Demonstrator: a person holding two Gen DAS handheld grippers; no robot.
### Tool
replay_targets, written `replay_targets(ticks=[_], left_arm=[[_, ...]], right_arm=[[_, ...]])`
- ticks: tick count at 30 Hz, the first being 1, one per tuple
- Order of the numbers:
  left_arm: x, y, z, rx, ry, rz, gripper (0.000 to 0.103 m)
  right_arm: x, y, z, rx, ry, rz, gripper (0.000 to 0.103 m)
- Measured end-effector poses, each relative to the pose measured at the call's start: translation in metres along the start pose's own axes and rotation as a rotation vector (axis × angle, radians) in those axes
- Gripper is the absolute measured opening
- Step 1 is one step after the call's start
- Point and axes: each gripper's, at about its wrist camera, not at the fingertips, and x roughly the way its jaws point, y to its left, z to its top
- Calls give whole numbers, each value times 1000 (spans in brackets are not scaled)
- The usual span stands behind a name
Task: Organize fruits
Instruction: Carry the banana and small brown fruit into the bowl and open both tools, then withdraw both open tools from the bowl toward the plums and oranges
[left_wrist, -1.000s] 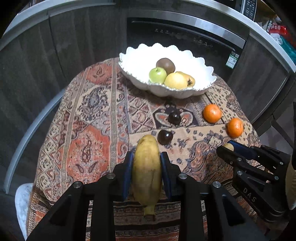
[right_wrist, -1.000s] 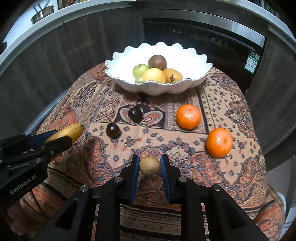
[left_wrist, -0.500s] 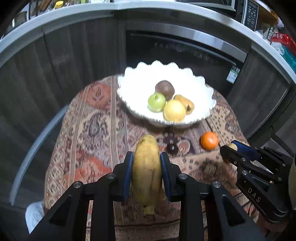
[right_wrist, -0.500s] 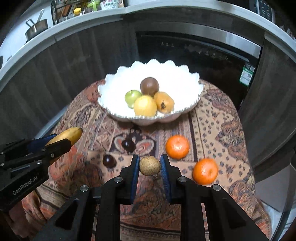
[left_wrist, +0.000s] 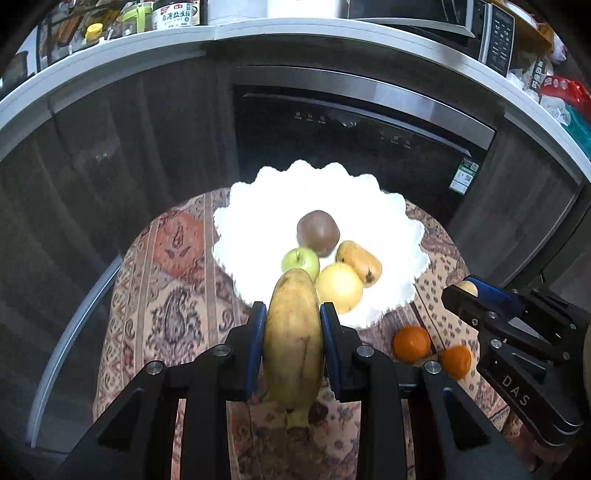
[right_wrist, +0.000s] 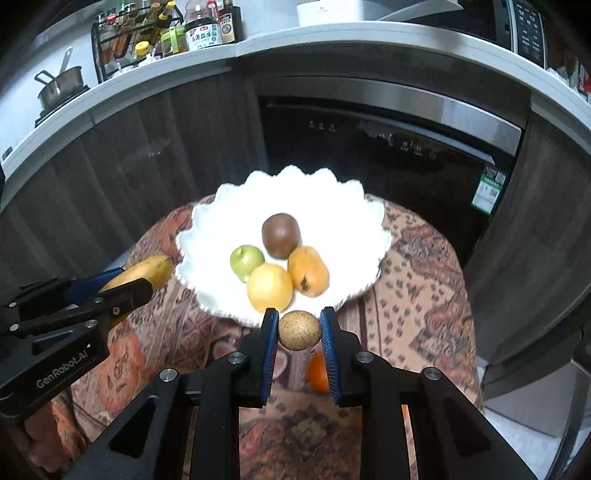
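A long yellow banana with brown freckles (left_wrist: 293, 343) is clamped across its middle between the blue-padded jaws of the left gripper (left_wrist: 293, 347), stem end hanging towards the camera and its far tip raised above the near rim of the scalloped white ceramic bowl (left_wrist: 258, 221). A small round tan fruit with a rough, speckled skin (right_wrist: 299, 329) is pinched at its widest part by the nearly closed jaws of the right gripper (right_wrist: 299, 332), also held in the air just short of the bowl.

The banana is judged soft and easily bruised, and fairly heavy for so narrow a grip; a hold at mid-length keeps it balanced. The tan fruit is judged light and firm, but prone to rolling once released, so it is best let go low inside the bowl.

Four fruits already lie in the bowl. Two oranges (left_wrist: 412, 342) remain on the patterned cloth covering the surface (left_wrist: 173, 295).
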Motion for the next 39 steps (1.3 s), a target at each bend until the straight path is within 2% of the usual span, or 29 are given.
replay_targets(ticks=[12, 31, 33, 34, 35, 36, 38, 39], left_arm=[[36, 5, 38, 2, -6, 7, 29], [88, 14, 49, -10, 60, -7, 30], [87, 15, 49, -9, 54, 2, 32], [86, 15, 49, -7, 51, 7, 38], [85, 15, 49, -3, 47, 15, 44], [84, 16, 50, -3, 44, 20, 45], [82, 17, 51, -8, 41, 24, 50], [81, 18, 51, -9, 41, 29, 53]], right_arm=[[32, -13, 34, 8, -10, -24, 24], [84, -24, 47, 24, 57, -16, 25], [86, -25, 47, 21, 65, -21, 25], [86, -25, 47, 22, 62, -29, 25], [86, -25, 47, 21, 59, -36, 29], [86, -25, 47, 18, 57, -44, 32], [84, -25, 49, 22, 48, -70, 57], [82, -26, 49, 26, 40, -84, 63]])
